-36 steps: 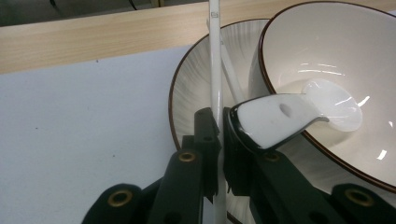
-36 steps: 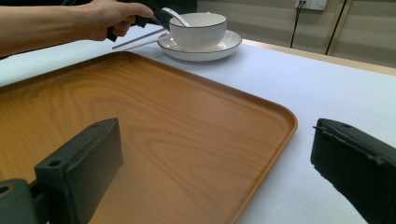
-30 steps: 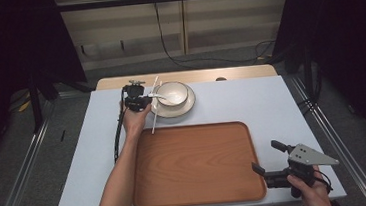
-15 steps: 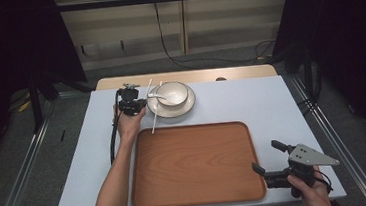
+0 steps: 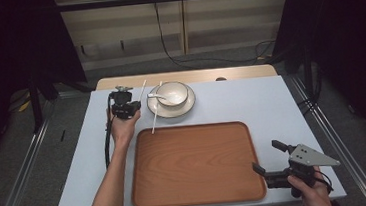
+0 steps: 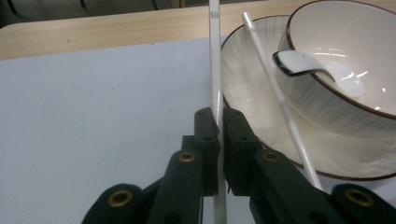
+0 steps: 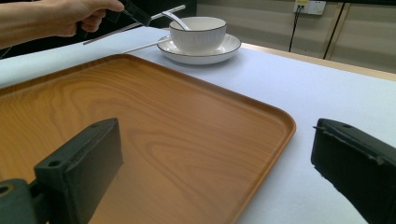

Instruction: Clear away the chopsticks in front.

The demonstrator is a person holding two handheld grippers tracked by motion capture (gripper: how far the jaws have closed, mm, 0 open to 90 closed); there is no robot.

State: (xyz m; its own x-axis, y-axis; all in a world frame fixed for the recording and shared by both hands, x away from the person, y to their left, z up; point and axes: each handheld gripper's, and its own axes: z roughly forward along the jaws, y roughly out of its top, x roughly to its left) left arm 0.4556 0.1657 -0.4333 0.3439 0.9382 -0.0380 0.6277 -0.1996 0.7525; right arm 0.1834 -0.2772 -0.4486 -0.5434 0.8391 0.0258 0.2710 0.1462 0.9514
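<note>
My left gripper [image 5: 136, 104] [image 6: 219, 117] is shut on a white chopstick [image 5: 142, 89] [image 6: 215, 56], held just left of the plate [image 5: 187, 106] [image 6: 247, 84]. A second white chopstick [image 5: 155, 116] [image 6: 275, 84] leans on the plate's left rim, its lower end on the table. On the plate stands a white bowl [image 5: 174, 92] [image 6: 355, 56] with a white spoon [image 5: 156, 97] [image 6: 299, 63] in it. My right gripper [image 5: 266, 156] [image 7: 215, 154] stands open and empty over the front right corner of the wooden tray [image 5: 196, 164] [image 7: 140, 107].
The white table [image 5: 251, 102] ends in a bare wooden strip [image 5: 238, 73] behind the plate. A black cable [image 5: 107, 144] trails from the left gripper along the forearm. Dark floor and metal rails flank both sides of the table.
My left hand has moved left, away from the plate, carrying one chopstick with it. The other chopstick stays leaning on the plate. The right gripper has not moved.
</note>
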